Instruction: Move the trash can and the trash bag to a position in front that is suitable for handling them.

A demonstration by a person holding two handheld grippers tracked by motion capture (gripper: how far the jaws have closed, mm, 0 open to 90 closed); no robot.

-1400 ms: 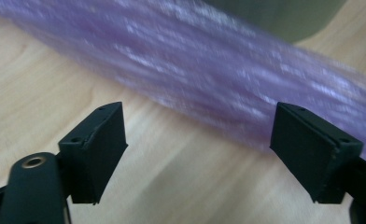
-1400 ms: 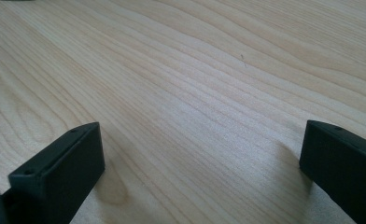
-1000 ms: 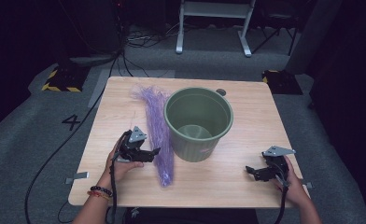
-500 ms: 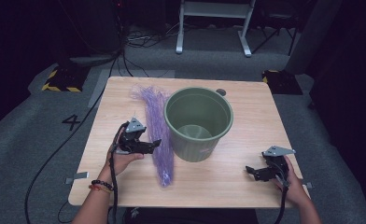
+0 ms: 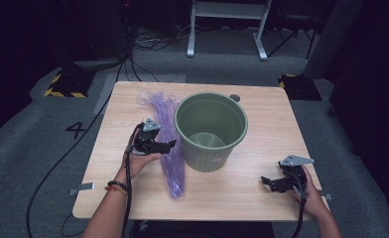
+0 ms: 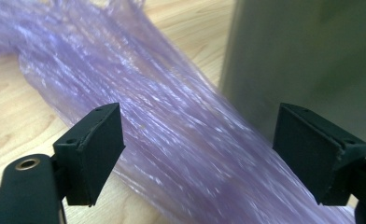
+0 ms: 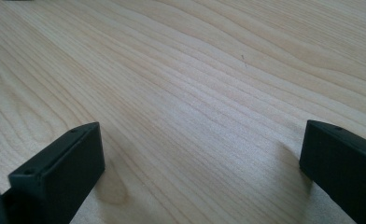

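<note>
**Purple bag not yet gripped**

A crumpled purple plastic bag [image 5: 168,136] lies on the wooden table [image 5: 262,119], touching the green bucket [image 5: 211,130]. The left gripper [image 6: 197,154] straddles it, jaws spread (nothing grasped). The right gripper [image 5: 274,182] rests apart, jaws released. Grasping remains.

The wooden counter [image 5: 262,124] fills the middle of the frame, and a small dark disc [image 5: 235,97] lies near its far edge. On the grey carpet [image 5: 29,148] at left a black "4" [image 5: 76,130] is marked. A yellow-and-black striped block [image 5: 63,85] sits at upper left, with white stand legs [image 5: 226,27] at top centre.
</note>
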